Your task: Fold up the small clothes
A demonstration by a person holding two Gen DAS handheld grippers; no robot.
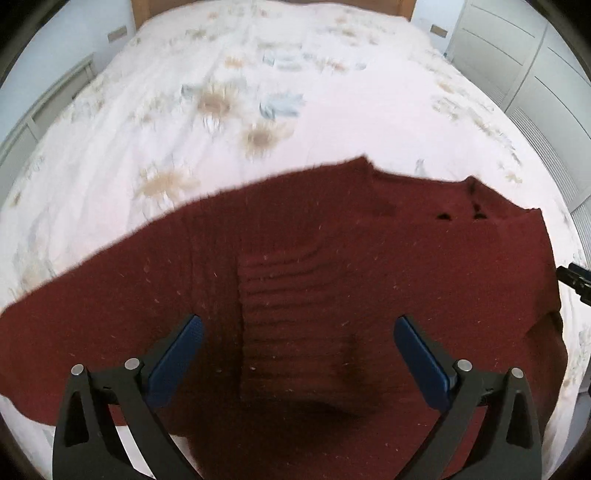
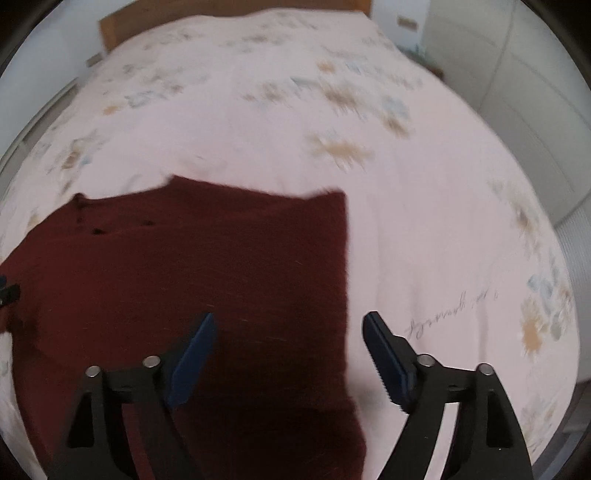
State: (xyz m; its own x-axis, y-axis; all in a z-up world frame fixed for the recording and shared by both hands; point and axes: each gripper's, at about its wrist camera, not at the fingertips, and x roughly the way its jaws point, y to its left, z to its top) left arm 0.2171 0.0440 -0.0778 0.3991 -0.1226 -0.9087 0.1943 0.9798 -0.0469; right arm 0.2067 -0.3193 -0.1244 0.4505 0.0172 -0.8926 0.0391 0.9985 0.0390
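A dark red knitted sweater [image 1: 295,266] lies spread on the bed, with its left sleeve stretched out to the left and its right side folded over. My left gripper [image 1: 298,328] is open and empty, above the sweater's ribbed middle. My right gripper [image 2: 290,326] is open and empty, above the sweater's [image 2: 207,266] straight right edge, left finger over the fabric, right finger over the sheet. The right gripper's tip [image 1: 576,280] shows at the right edge of the left wrist view. The left gripper's tip [image 2: 7,290] shows at the left edge of the right wrist view.
The bed is covered by a pale pink sheet with a flower print [image 1: 258,96], also in the right wrist view [image 2: 424,206]. A wooden headboard [image 2: 122,26] is at the far end. White wardrobe doors [image 1: 535,66] stand to the right, a low white cabinet [image 1: 44,107] to the left.
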